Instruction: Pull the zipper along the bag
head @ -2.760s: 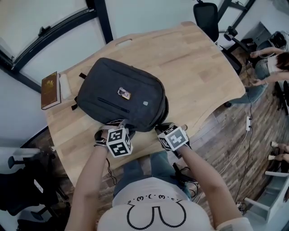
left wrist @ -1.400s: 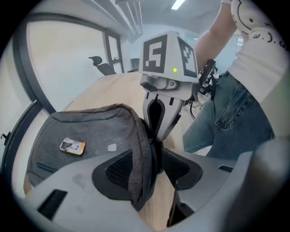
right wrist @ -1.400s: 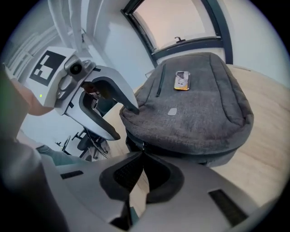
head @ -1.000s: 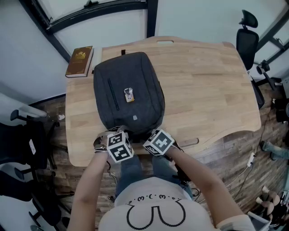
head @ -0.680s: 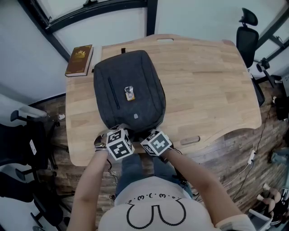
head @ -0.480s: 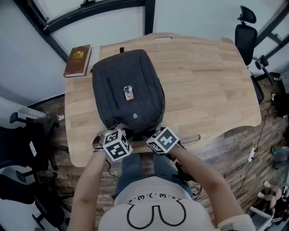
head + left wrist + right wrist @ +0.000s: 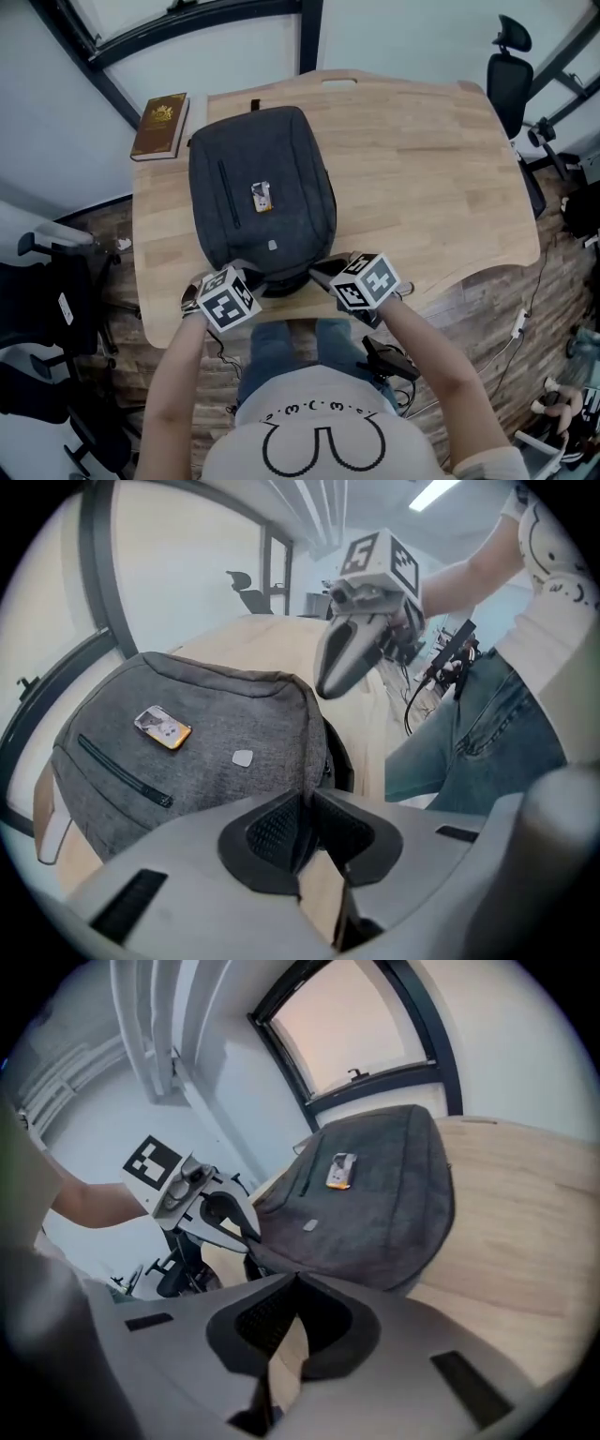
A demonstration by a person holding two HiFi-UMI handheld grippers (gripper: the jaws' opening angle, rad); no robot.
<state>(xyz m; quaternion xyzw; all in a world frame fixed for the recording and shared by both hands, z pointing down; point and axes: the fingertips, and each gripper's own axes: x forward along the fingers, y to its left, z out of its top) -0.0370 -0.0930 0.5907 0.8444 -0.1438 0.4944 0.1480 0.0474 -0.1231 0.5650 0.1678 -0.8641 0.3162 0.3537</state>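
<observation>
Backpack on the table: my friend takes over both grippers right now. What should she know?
Left gripper: its jaws have just been closing and pinch the near edge of the backpack.
Right gripper: shut, near that same edge; no zipper pull shows in it.
The backpack lies flat on the table, front up.
Done: backpack held steady. How far the zipper has run cannot be told.
To do: catch the pull and draw it along the backpack.
</observation>
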